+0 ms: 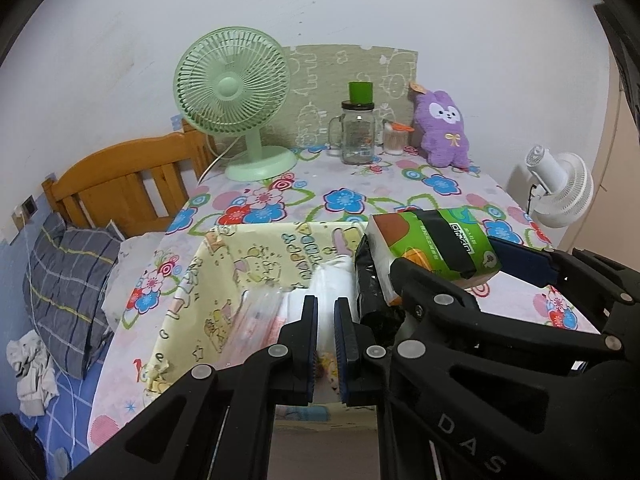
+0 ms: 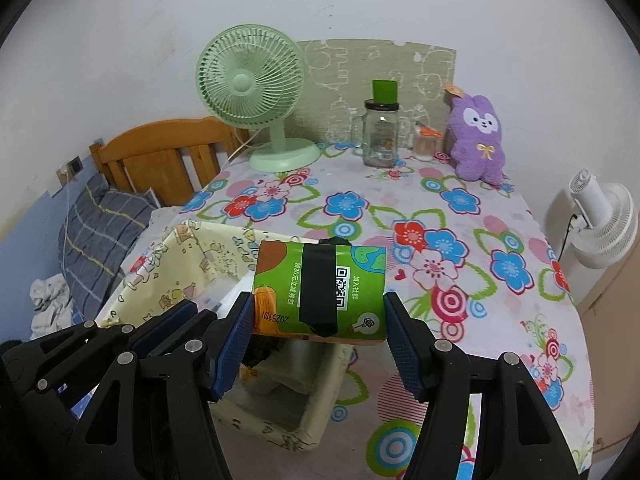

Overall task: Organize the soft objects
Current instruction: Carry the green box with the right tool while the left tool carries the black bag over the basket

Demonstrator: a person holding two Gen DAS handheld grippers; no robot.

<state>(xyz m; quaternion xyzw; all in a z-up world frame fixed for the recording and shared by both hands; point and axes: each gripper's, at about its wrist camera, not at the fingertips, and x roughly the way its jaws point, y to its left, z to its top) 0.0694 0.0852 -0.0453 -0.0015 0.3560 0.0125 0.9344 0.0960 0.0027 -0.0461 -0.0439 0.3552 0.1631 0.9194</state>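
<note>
Tissue pack [image 2: 320,290] clamped between right tool [image 2: 320,338] pads.

A pale green fan [image 2: 250,84] stands at the back of the desk [image 2: 500,312], which wears a flowered cloth. Beside it stand a glass jar [image 2: 379,136] with a green cap and a small container of cotton swabs [image 2: 425,145]. A white fan [image 2: 604,224] sits off the desk's right edge, and a wooden headboard [image 2: 160,156] rises at the left.
</note>
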